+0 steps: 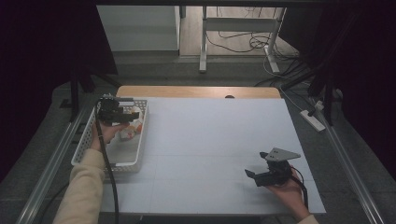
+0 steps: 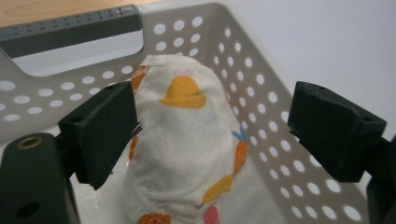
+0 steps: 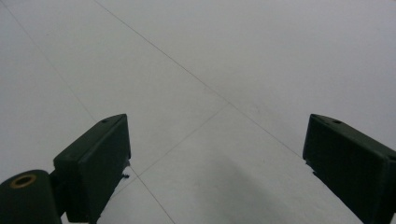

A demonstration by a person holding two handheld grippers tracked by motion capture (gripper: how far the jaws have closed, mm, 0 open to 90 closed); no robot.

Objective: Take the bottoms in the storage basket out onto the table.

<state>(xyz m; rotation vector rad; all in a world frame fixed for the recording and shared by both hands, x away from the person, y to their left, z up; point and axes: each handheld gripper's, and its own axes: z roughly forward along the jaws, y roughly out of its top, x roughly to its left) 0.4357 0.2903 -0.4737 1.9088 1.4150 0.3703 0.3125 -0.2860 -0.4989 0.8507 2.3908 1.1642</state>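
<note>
A white perforated basket (image 1: 141, 140) stands at the table's left edge, and a white cloth printed with orange and yellow shapes (image 1: 130, 130) lies bundled inside it. My left gripper (image 1: 130, 115) hovers over the basket's far end. In the left gripper view it (image 2: 217, 133) is open around the cloth (image 2: 187, 140): the left jaw touches the fabric and the right jaw stands apart from it, near the basket wall (image 2: 266, 98). My right gripper (image 1: 252, 176) is held low at the table's front right. It (image 3: 215, 163) is open over the bare white tabletop (image 3: 210, 70).
The white tabletop (image 1: 210, 140) stretches between the two grippers, with a wooden strip (image 1: 196, 91) along its far edge. A grey handle bar (image 2: 70, 28) tops the basket's far end. Metal rails run along both sides of the table, and cables lie on the floor beyond.
</note>
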